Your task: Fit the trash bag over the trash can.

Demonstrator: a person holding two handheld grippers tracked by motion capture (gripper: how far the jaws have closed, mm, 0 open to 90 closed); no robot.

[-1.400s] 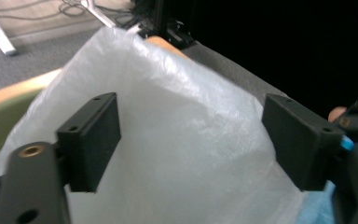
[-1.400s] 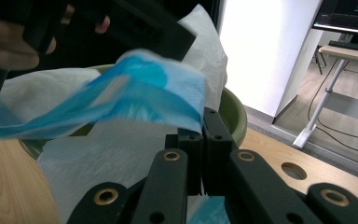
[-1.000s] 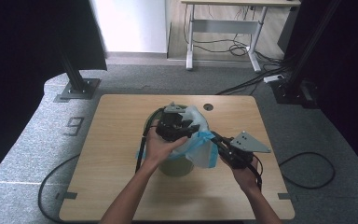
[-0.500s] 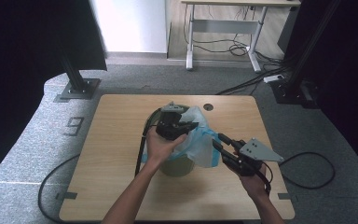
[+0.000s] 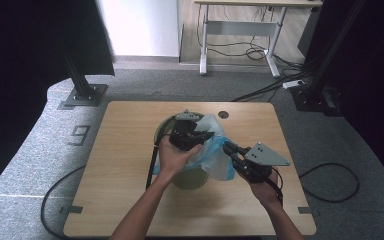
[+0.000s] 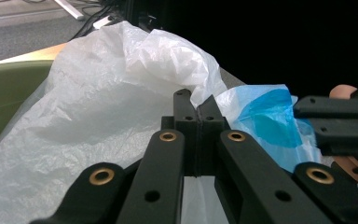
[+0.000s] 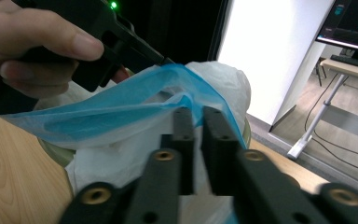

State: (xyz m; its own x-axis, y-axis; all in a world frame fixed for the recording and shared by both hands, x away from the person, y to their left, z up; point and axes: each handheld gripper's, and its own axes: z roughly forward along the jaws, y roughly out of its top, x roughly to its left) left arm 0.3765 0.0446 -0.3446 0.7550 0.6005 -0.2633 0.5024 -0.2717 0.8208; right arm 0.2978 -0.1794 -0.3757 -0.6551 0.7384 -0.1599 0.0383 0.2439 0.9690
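A light wooden desk (image 5: 130,165) with rounded corners stands on a grey carpeted floor (image 5: 25,165). A small round hole (image 5: 223,114) is cut near its far edge. Black cables (image 5: 330,182) loop over the carpet on both sides of the desk. A white number nine (image 5: 79,134) is marked on the floor to the left. Dark curtains (image 5: 25,55) hang at left and right, each with a black metal stand (image 5: 82,90) in front. Beyond is a white wall panel (image 5: 140,27) and a second table with pale metal legs (image 5: 240,30), with cables tangled under it on a wood-toned floor. A power strip (image 5: 297,84) lies near the right stand. The light is even and soft.
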